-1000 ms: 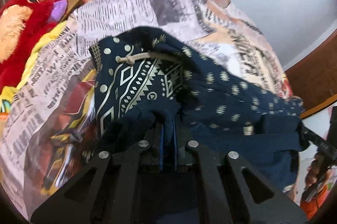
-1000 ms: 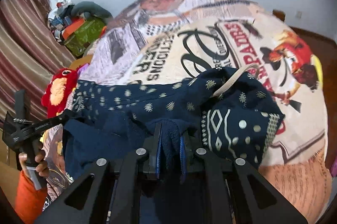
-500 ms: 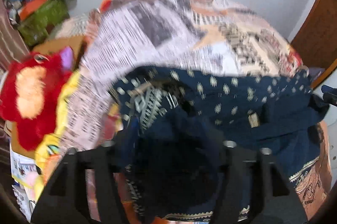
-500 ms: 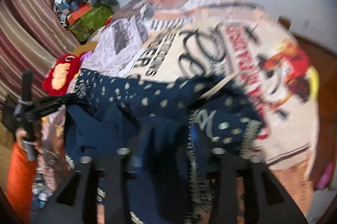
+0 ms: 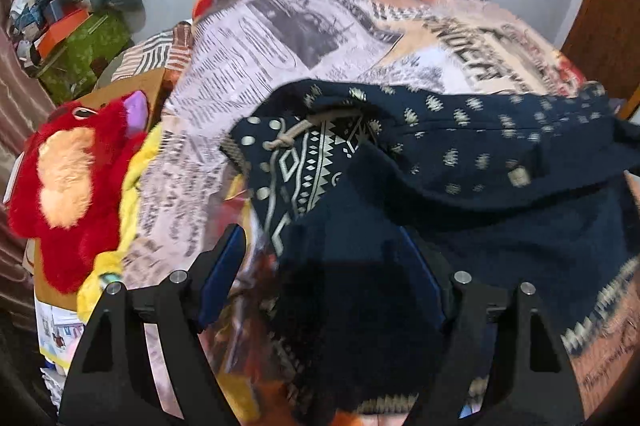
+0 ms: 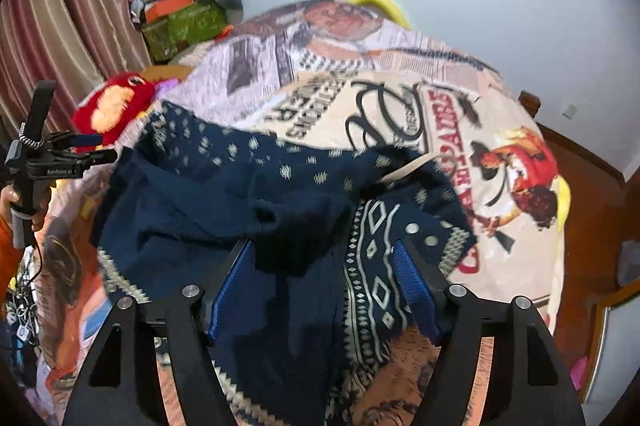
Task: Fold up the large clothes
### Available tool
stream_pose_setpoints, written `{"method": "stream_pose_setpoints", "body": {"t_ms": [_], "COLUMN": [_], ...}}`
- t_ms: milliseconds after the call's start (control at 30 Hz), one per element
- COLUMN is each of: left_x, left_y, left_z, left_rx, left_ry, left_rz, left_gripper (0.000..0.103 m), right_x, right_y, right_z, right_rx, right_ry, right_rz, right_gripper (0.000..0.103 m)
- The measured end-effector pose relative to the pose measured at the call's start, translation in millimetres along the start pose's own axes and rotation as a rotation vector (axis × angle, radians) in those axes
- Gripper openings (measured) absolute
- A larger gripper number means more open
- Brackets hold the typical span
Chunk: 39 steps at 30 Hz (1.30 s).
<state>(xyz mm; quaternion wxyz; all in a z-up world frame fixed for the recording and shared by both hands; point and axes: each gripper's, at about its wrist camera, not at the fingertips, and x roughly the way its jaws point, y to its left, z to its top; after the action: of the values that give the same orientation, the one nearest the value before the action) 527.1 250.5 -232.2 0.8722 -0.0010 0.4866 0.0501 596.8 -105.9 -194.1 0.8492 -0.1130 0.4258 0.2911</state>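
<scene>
Both the left hand-held gripper [image 5: 320, 266] and right hand-held gripper [image 6: 324, 266] are spread wide apart. The blue hoodie [image 5: 500, 186] is blurry and hides the bed [image 6: 360, 98] below.

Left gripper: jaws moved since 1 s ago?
Yes. The left gripper was shut on the navy garment; its jaws now stand wide apart, cloth lying loose between them.

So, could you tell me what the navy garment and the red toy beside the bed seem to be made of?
Navy garment: soft matte knit, probably cotton or wool blend; it drapes and creases, with a woven-in pale pattern. Red toy: fluffy synthetic plush, judging by its long shaggy pile.
</scene>
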Motion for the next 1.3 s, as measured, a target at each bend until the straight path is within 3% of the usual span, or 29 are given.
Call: {"method": "stream_pose_setpoints", "body": {"t_ms": [133,300,400,467,533,667,1000,1167,1300], "left_x": [32,46,51,53,48,17,-71,-54,-6], "left_y": [-14,-23,-23,-23,-26,-23,-7,-14,-15], "left_z": [12,25,30,30,27,19,35,67,79], "left_rx": [0.017,0.010,-0.035,-0.064,-0.084,-0.091,-0.075,-0.103,-0.135], "left_ry": [0.026,-0.003,0.010,0.020,0.011,-0.055,-0.221,-0.220,-0.145], "left_rz": [-0.042,-0.113,-0.188,-0.228,-0.212,-0.162,-0.100,-0.076,-0.048], "left_gripper": [0.077,0.072,0.043,0.017,0.012,0.011,0.010,0.010,0.010], "right_x": [23,40,45,44,41,26,-38,-35,7], "right_y": [-2,-3,1,3,5,7,14,12,-4], "right_z": [11,21,21,19,16,12,5,32,45], "right_rx": [0.038,0.094,0.071,0.057,0.048,0.036,0.009,0.025,0.076], "right_ry": [-0.012,-0.033,-0.051,-0.068,-0.089,-0.115,-0.238,-0.257,-0.180], "right_rz": [0.021,0.102,0.093,0.081,0.070,0.044,-0.009,-0.046,-0.082], "right_gripper": [0.068,0.049,0.037,0.029,0.020,0.011,0.008,0.007,0.007]}}
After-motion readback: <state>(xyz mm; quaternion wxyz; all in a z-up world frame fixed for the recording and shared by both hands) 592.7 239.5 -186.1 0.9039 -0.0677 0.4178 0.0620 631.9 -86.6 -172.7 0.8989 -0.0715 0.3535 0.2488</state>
